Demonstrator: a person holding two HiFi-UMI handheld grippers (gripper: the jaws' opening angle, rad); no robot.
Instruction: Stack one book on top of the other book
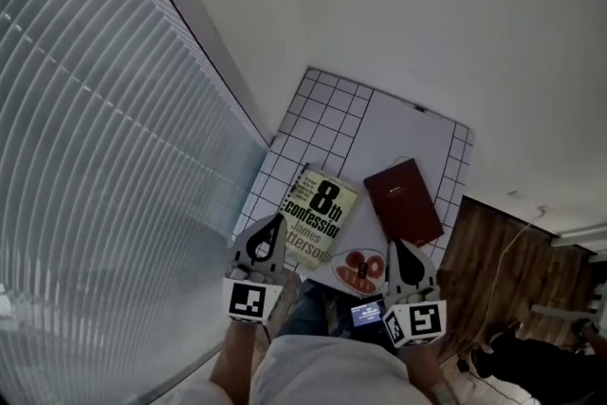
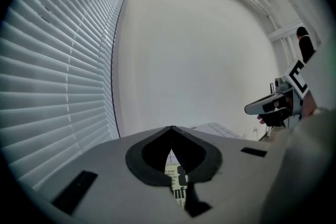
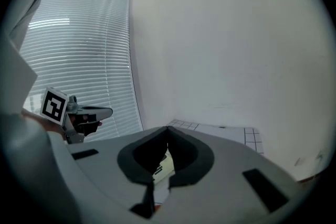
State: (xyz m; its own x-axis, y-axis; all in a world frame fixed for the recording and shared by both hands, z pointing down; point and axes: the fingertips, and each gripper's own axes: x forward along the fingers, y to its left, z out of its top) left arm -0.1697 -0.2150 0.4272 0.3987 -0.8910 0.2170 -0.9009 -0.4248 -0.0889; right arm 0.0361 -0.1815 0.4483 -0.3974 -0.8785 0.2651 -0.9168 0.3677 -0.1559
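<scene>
Two books lie side by side on a white gridded table [image 1: 332, 109]. One is a pale yellow-green paperback [image 1: 318, 211] with large black print, the other a dark red hardback [image 1: 403, 201] to its right. My left gripper [image 1: 274, 221] hovers at the paperback's near left corner, jaws shut and empty. My right gripper [image 1: 396, 247] hangs just short of the red book's near edge, also shut and empty. Through the left gripper's [image 2: 171, 128] jaws a strip of the paperback [image 2: 176, 178] shows. The right gripper view shows its own gripper [image 3: 168, 129] over a slice of the paperback [image 3: 164, 165].
A small white plate [image 1: 357, 270] with red pieces sits at the table's near edge between the grippers. Window blinds [image 1: 85, 156] run along the left, a white wall behind. Wooden floor [image 1: 493, 251] with a cable lies to the right of the table.
</scene>
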